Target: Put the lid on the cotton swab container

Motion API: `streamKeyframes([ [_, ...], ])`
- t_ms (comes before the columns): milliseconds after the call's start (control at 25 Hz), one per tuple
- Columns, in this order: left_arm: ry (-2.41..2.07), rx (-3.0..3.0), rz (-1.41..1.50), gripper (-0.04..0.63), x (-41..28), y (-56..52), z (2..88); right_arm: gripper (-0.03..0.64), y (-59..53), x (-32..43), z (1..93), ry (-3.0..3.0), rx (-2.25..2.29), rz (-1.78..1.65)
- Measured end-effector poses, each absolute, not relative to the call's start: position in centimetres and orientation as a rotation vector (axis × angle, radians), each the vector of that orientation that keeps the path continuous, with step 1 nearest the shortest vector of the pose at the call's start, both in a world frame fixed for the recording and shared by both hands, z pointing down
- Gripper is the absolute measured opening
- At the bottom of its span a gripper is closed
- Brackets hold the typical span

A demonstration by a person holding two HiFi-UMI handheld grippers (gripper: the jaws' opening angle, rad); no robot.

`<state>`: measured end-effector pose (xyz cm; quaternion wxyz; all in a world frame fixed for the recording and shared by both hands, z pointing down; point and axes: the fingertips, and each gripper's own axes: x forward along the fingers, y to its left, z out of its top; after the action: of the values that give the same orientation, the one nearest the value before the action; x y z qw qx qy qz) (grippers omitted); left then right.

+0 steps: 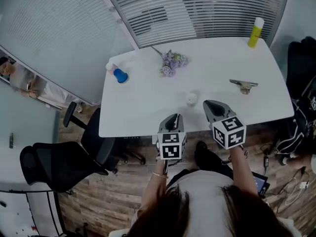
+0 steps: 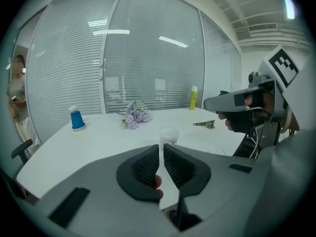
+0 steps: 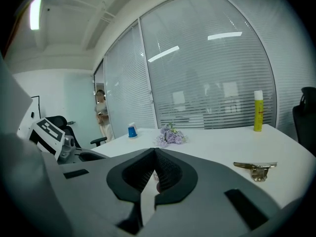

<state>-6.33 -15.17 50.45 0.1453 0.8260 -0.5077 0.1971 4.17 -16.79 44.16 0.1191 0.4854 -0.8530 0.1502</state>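
Left gripper (image 2: pixel 161 149) closes its empty jaws, now almost together, short of the cotton swab container (image 2: pixel 169 134). Right gripper (image 3: pixel 154 154) sits closed, empty. The container's lid is indistinct.

A white surface (image 1: pixel 148 107) carries a small cotton swab container (image 1: pixel 191 99) near its front edge, a blue container (image 1: pixel 120 75) at left, purple flowers (image 1: pixel 172 63) toward the back, a metal clip (image 1: pixel 243 85) at right and an upright yellow bottle (image 1: pixel 255 32) in the far right corner.
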Motion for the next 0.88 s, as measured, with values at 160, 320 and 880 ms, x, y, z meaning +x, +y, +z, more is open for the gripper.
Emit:
streamKeyframes([
  [160, -1.493, 2.391, 0.520, 0.031, -7.0, -14.6, 49.1, 0.028, -15.8, 4.3, 43.1, -2.498, 1.457, 0.369],
  [320, -1.503, 2.410, 0.481, 0.025, -7.3, -13.7, 47.5, 0.028, -14.7, 4.4, 42.1, -2.509, 1.485, 0.305],
  [880, -1.544, 2.491, 0.363, 0.020, -8.5, -10.5, 42.3, 0.028, -10.9, 4.6, 39.5, -2.507, 1.566, 0.206],
])
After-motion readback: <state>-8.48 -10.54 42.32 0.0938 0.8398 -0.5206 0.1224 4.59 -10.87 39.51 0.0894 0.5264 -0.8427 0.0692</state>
